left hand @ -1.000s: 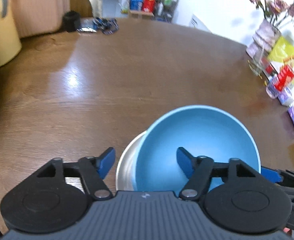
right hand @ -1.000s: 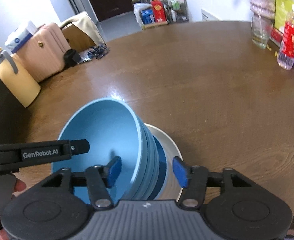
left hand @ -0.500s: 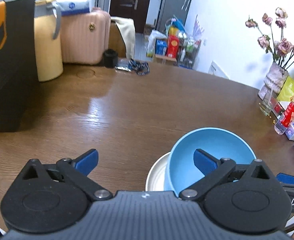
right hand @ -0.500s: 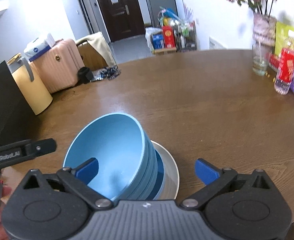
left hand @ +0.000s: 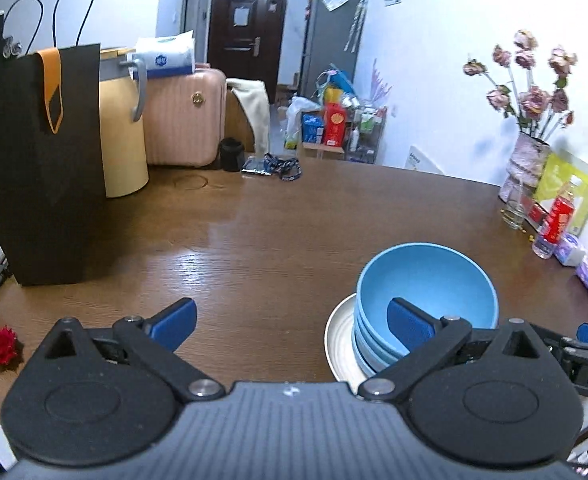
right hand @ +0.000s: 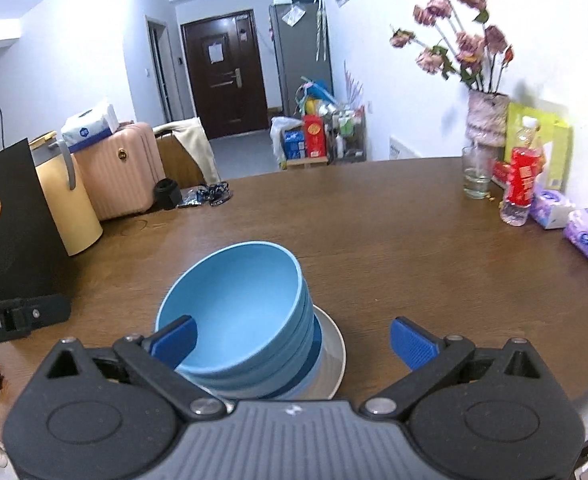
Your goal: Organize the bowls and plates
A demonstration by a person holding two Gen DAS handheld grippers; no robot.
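A stack of several light blue bowls [left hand: 428, 292] [right hand: 238, 304] rests on a pale plate [left hand: 340, 338] [right hand: 330, 356] on the brown table [left hand: 274, 232]. My left gripper [left hand: 292, 322] is open and held back from the stack, which lies ahead to its right; its right finger overlaps the bowls only in the picture. My right gripper [right hand: 292, 338] is also open, nothing pressed between its blue pads [right hand: 408, 342]; the stack sits ahead to its left. Each gripper's tip shows at the edge of the other's view.
A black paper bag [left hand: 42, 168] and a yellow jug [left hand: 122, 132] stand at the table's left. At the right edge are a vase of dried flowers [right hand: 486, 120], a glass [right hand: 476, 178], a red-labelled bottle [right hand: 520, 178] and tissue packs [right hand: 586, 236]. A small red flower [left hand: 0, 346] lies near left.
Both grippers opened wide off the bowl stack and drew back and up, tilting toward level. The stack now stands alone on the plate, farther from both cameras.
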